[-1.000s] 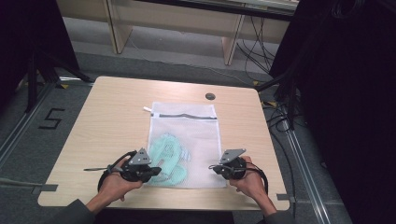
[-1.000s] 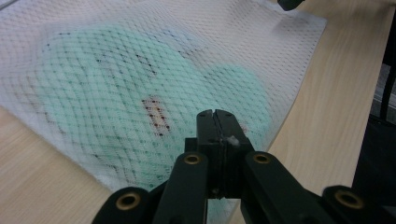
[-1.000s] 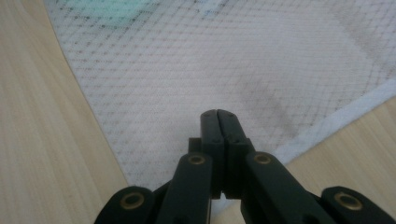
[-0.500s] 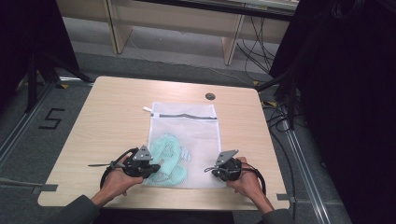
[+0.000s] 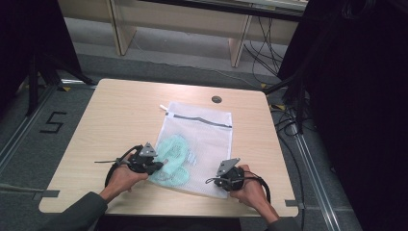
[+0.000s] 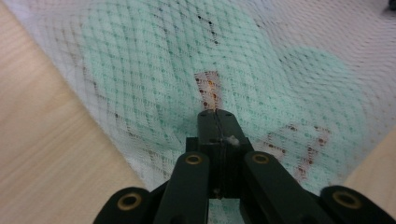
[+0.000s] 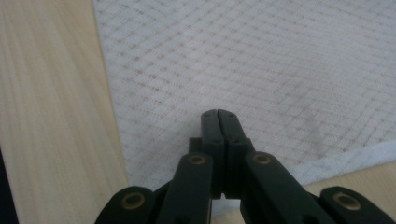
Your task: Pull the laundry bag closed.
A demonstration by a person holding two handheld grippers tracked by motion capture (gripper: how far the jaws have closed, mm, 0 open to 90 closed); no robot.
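My left tongs (image 6: 218, 115): closed over mesh bag (image 5: 202, 144), green cloth (image 6: 154, 70) inside | my right tongs (image 7: 218, 114): closed at bag's corner | bench (image 5: 120, 110)

Only one sign can be read: a black number "5" (image 5: 53, 122) marked on the grey floor (image 5: 29, 159), left of the table (image 5: 120, 110) in the high view. No other text, label or brand is readable, incl. both gripper views.
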